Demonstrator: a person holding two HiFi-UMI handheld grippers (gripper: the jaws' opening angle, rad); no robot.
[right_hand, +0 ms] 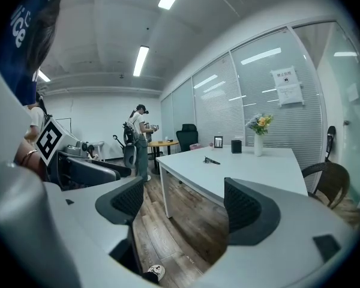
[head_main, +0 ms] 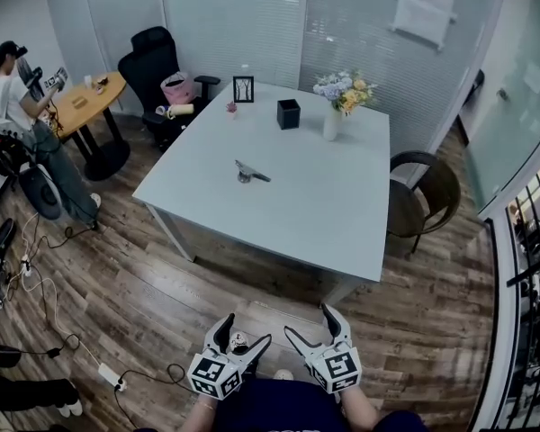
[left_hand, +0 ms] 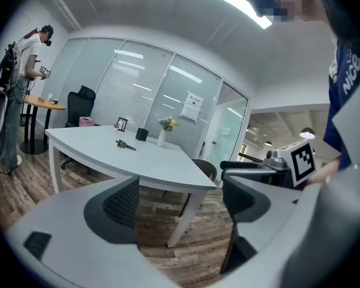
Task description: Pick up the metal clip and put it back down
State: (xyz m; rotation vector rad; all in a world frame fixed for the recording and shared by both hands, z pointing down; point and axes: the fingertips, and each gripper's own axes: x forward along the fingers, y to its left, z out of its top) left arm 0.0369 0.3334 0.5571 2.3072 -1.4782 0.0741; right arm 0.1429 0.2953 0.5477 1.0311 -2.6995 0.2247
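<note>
Dark metal clip (head_main: 250,174) lies on pale rectangular surface (head_main: 324,214), twelve o'clock from left hand-held gripper (head_main: 246,329) and right hand-held gripper (head_main: 309,322), both wide open, empty.

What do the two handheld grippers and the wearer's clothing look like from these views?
The left gripper and right gripper match. Each has two curved, pointed jaws with light grey shells, dark insets and black textured pads. Each also carries a white cube printed with black square markers. The person wears a dark blue top with white lettering.
</note>
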